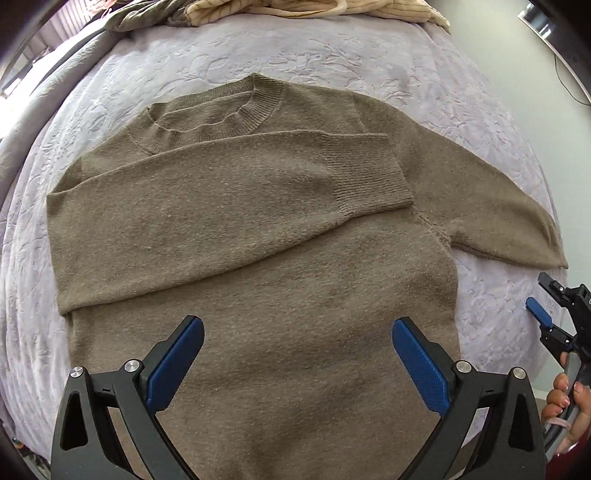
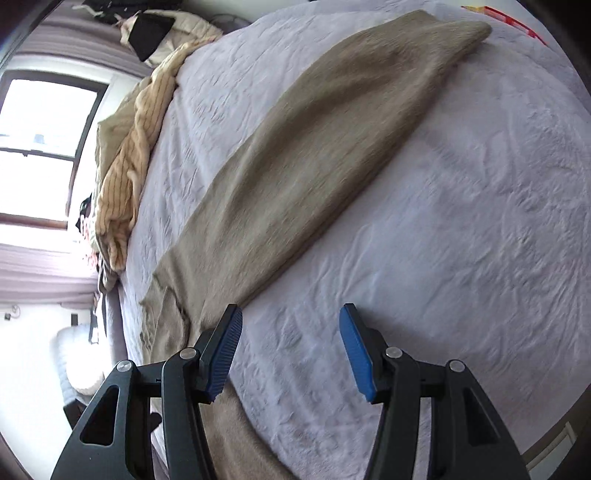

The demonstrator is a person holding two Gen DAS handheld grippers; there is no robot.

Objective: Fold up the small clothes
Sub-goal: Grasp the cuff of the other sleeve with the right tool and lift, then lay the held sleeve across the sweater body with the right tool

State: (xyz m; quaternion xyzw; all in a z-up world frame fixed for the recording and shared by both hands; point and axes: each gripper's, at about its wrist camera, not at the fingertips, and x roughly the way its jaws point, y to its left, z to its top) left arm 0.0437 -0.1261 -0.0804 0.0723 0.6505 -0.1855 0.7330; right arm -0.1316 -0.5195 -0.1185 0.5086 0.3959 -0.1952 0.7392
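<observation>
A tan knit sweater (image 1: 258, 266) lies flat on the bed, neck away from me. One sleeve (image 1: 229, 184) is folded across the chest, its ribbed cuff (image 1: 365, 173) at the right. The other sleeve (image 1: 491, 199) stretches out to the right; it also shows in the right wrist view (image 2: 314, 155). My left gripper (image 1: 297, 332) is open and empty above the sweater's lower body. My right gripper (image 2: 291, 325) is open and empty over the bedspread beside the outstretched sleeve, and also shows in the left wrist view (image 1: 541, 299).
A pale lavender embossed bedspread (image 1: 369, 55) covers the bed. A heap of other clothes, cream striped and olive (image 1: 295, 9), lies at the far edge, seen also in the right wrist view (image 2: 133, 147). A window (image 2: 40, 147) is at the left.
</observation>
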